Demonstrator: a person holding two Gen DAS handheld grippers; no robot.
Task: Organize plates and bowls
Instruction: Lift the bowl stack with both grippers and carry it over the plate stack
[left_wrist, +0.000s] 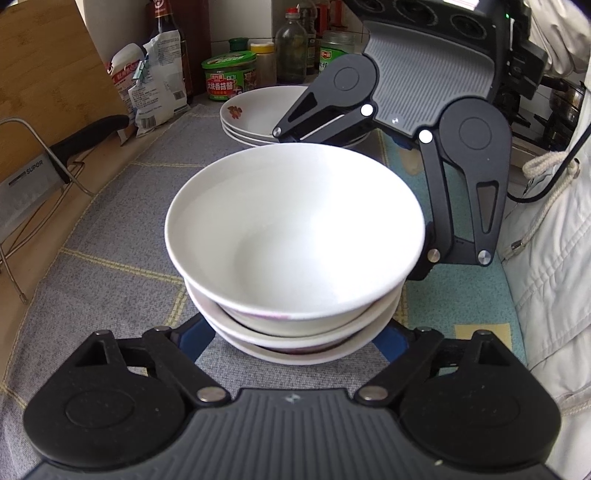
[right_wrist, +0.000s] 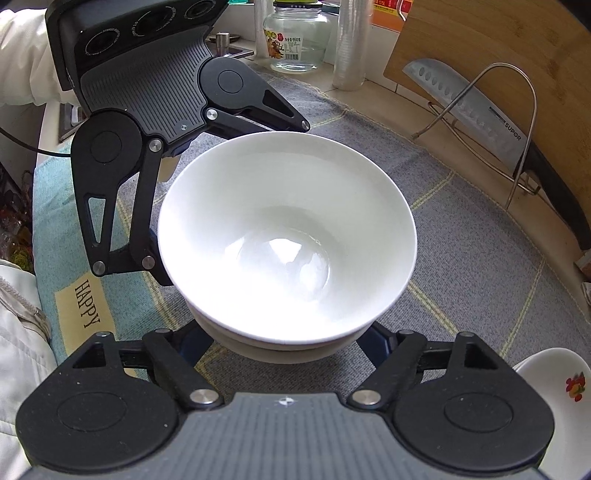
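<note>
A white bowl (left_wrist: 295, 229) tops a nested stack of three bowls on the grey checked cloth (left_wrist: 122, 236). My left gripper (left_wrist: 291, 332) straddles the base of the stack; its blue fingers (left_wrist: 195, 338) stand on either side of the lowest bowl, jaws open. From the opposite side my right gripper (left_wrist: 349, 203) reaches around the same stack, also open, with its fingertips hidden behind the bowls. The right wrist view shows the bowl (right_wrist: 288, 236) between my right gripper (right_wrist: 284, 339) and the left gripper (right_wrist: 232, 201). Behind the bowls lies a stack of flowered plates (left_wrist: 255, 114).
A wire rack with a cleaver (left_wrist: 26, 188) and a wooden cutting board (left_wrist: 48, 66) stand to the left. Jars, bottles and a bag (left_wrist: 229, 75) line the back wall. A person's white jacket (left_wrist: 554, 277) fills the right edge. A flowered plate (right_wrist: 554, 387) lies near my right gripper.
</note>
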